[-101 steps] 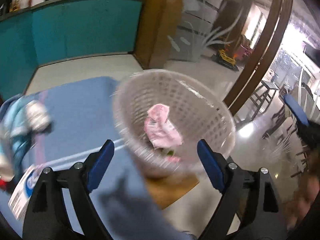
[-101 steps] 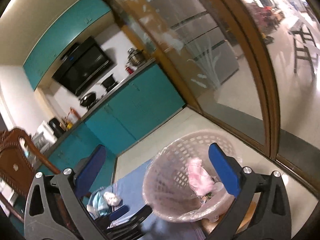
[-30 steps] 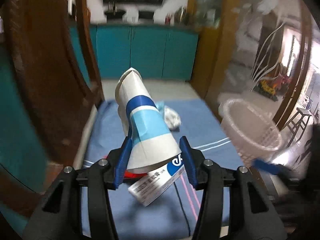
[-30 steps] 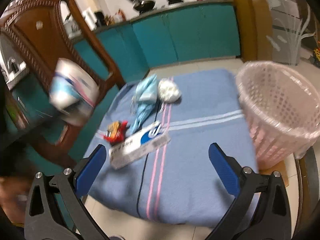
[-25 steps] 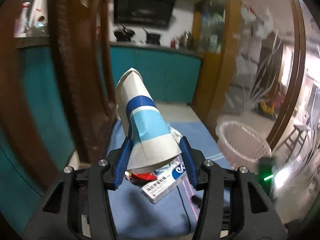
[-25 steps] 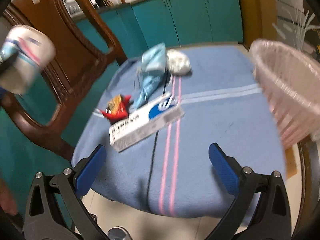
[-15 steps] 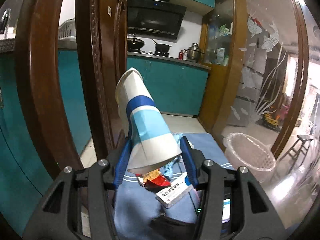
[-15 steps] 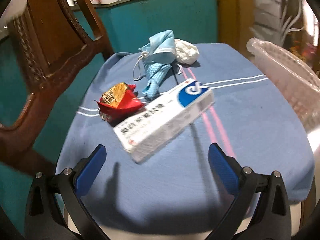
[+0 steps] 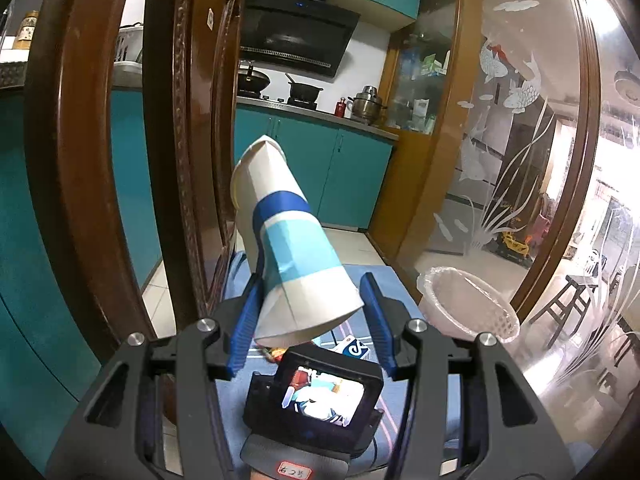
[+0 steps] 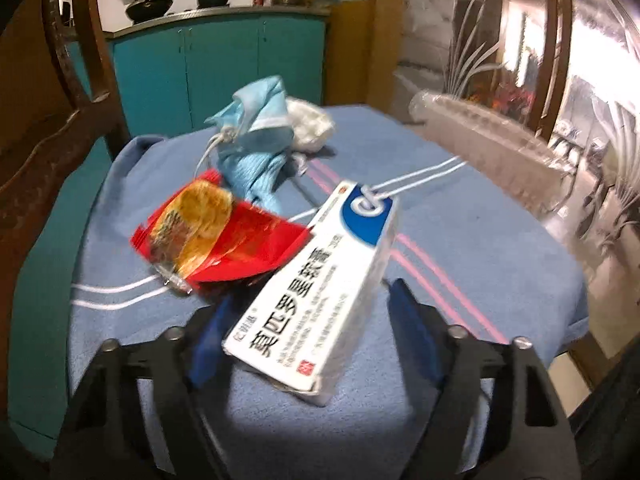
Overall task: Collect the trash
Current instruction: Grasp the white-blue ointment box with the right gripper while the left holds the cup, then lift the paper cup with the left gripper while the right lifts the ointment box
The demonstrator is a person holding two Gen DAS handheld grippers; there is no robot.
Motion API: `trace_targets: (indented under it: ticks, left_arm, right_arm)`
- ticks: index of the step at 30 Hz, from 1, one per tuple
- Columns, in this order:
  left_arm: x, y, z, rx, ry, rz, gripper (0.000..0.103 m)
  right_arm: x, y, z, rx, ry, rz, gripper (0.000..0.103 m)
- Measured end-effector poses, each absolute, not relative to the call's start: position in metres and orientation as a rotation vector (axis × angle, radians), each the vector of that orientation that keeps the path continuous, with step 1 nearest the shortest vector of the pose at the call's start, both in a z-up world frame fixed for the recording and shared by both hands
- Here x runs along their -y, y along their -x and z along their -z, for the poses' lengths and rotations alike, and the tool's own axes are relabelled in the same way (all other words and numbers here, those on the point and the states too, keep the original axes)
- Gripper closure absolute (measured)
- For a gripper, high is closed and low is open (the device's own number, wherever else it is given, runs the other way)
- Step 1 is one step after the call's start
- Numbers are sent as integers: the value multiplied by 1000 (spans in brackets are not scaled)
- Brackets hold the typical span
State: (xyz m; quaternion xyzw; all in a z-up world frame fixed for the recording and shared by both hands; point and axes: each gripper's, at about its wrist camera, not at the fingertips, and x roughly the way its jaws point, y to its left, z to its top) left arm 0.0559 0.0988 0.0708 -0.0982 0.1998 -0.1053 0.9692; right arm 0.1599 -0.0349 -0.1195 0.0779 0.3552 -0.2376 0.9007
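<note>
My left gripper [image 9: 310, 292] is shut on a white paper cup with blue bands [image 9: 288, 240], held tilted above the table's near end. In the right wrist view a white medicine box with a blue logo [image 10: 320, 292] lies on the blue cloth [image 10: 460, 240]. My right gripper [image 10: 310, 320] is low over the box, which sits between its closing jaws; a gap still shows at the right finger. A red snack wrapper [image 10: 212, 236], a blue face mask [image 10: 260, 136] and a crumpled white tissue [image 10: 310, 124] lie behind the box.
A pale pink mesh basket [image 10: 488, 148] stands at the table's right edge, also seen as the basket [image 9: 468, 308] in the left wrist view. A dark wooden chair [image 10: 48, 120] rises at the left. Teal cabinets and a glass partition stand beyond.
The right gripper has dropped and tipped down onto the white box, and its jaws have narrowed around it. The left gripper pulled back and up with the cup, then held still.
</note>
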Motion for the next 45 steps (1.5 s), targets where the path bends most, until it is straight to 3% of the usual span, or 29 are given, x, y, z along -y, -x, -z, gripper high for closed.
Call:
trace_targets:
  ticks: [5, 7, 14, 26, 45]
  left_arm:
    - [-98, -55, -69, -408, 201, 213, 52]
    - [-97, -56, -68, -413, 196, 214, 52]
    - [-92, -62, -57, -458, 193, 214, 52]
    - [-58, -84, -17, -603, 156, 244, 52]
    - [-10, -105, 20, -685, 47, 242, 52]
  right_arm:
    - [46, -146, 120, -711, -158, 460, 50]
    - [57, -131, 118, -705, -176, 407, 63]
    - [104, -68, 105, -656, -175, 164, 63]
    - [204, -71, -12, -551, -70, -166, 63]
    - [240, -90, -2, -614, -99, -97, 63]
